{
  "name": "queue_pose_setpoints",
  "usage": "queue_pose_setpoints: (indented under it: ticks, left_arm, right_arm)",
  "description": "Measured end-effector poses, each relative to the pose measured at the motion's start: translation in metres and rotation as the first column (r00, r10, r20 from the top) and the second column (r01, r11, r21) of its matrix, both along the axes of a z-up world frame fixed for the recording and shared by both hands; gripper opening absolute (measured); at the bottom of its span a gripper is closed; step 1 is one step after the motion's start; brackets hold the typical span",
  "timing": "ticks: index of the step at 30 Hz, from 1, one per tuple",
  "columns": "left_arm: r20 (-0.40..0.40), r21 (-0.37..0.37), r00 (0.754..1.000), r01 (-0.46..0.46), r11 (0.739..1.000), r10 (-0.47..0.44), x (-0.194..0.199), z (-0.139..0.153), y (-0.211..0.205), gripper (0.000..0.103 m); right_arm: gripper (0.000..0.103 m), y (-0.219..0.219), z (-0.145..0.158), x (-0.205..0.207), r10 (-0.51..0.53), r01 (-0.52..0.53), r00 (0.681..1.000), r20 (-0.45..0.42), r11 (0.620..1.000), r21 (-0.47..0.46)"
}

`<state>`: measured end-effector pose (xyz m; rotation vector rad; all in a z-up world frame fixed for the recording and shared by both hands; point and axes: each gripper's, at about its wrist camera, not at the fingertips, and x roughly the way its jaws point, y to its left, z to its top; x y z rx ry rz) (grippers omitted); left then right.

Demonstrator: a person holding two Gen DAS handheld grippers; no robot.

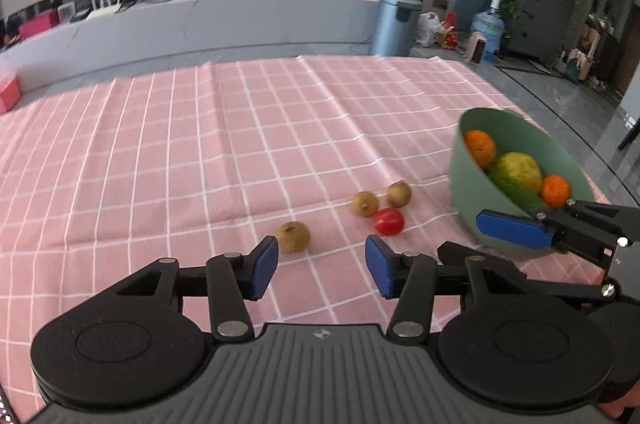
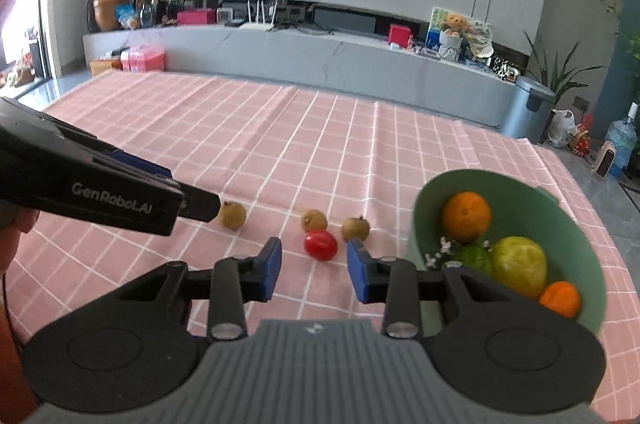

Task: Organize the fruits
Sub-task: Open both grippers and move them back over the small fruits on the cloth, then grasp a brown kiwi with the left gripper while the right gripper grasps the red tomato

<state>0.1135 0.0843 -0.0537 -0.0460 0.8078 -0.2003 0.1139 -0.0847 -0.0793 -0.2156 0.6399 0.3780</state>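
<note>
Three brown fruits lie on the pink checked cloth: one alone [image 1: 293, 236] and two close together [image 1: 364, 203] [image 1: 399, 193] beside a red tomato [image 1: 388, 221]. My left gripper [image 1: 322, 270] is open and empty, its left pad just short of the lone brown fruit [image 2: 234, 215]. My right gripper [image 2: 314, 270] is open too, with the tomato [image 2: 320, 244] just beyond its tips and no pad touching it. The green bowl [image 2: 520, 199] on the right holds two oranges [image 2: 466, 216] [image 2: 560, 298], a yellow-green fruit [image 2: 519, 266] and a cucumber.
The bowl [image 1: 464, 191] stands near the table's right edge, close against my right gripper's fingers [image 1: 512, 230]. The far and left parts of the cloth [image 1: 200, 143] are bare. Beyond the table run a long grey cabinet, a bin and floor clutter.
</note>
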Motion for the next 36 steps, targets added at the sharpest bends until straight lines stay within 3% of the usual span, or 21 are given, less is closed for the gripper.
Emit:
queue_pose_setpoints:
  ticks: [8,12,18,28,36]
  left_arm:
    - [0.004,-0.046,0.998,-0.063,0.997,0.064,0.015,-0.024,0.007,0.056]
    - [0.003,-0.021,0.997,-0.080,0.997,0.080,0.022,-0.034,0.005,0.052]
    - [0.001,0.016,0.997,-0.079,0.997,0.079,0.027,-0.045,0.001,0.051]
    - [-0.011,0.032,0.996,-0.085,0.996,0.086,0.033,-0.052,-0.001,0.046]
    - [-0.001,0.047,0.997,-0.075,0.996,0.075,0.033,-0.052,-0.003,0.031]
  right_arm:
    - [0.033,0.022,-0.031,0.028,-0.020,0.019,1.000,-0.017,0.998,-0.057]
    - [0.032,0.036,-0.044,0.038,-0.028,0.032,0.999,0.031,0.992,-0.124]
    - [0.031,0.042,-0.057,0.048,-0.052,0.058,0.998,0.042,0.986,-0.154]
    - [0.027,0.037,-0.068,0.062,-0.067,0.066,0.998,0.000,0.990,-0.121]
    - [0.025,0.035,-0.069,0.063,-0.065,0.065,0.998,-0.001,0.992,-0.109]
